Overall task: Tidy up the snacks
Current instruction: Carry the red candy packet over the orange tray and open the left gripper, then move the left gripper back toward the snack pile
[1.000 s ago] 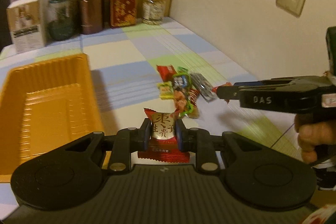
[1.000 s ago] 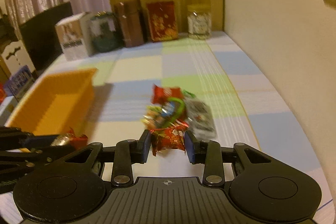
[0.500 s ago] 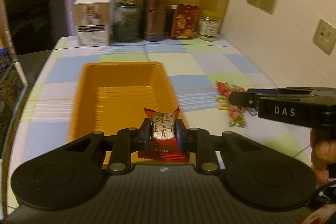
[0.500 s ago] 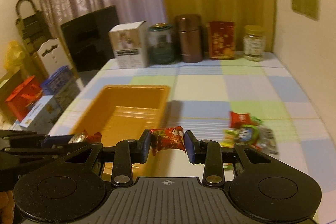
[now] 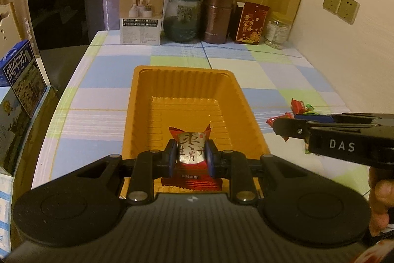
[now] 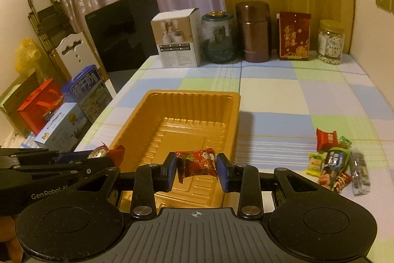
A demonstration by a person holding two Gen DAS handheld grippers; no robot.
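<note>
L gripper (image 5: 189,156) pinches a red-silver candy (image 5: 190,150) over the orange tray's (image 5: 138,115) near end. R gripper (image 6: 197,168) clamps a red patterned candy (image 6: 197,162), also above the tray. Rest of snack pile (image 6: 337,162) lies on checked tablecloth (image 6: 283,95), right of tray.

Standing in a row at table's far edge: white box (image 5: 142,14), glass jar (image 5: 182,17), brown canister (image 5: 218,15), red box (image 5: 251,22), nut jar (image 5: 278,30). Sitting left, off table: milk carton (image 5: 18,77).
</note>
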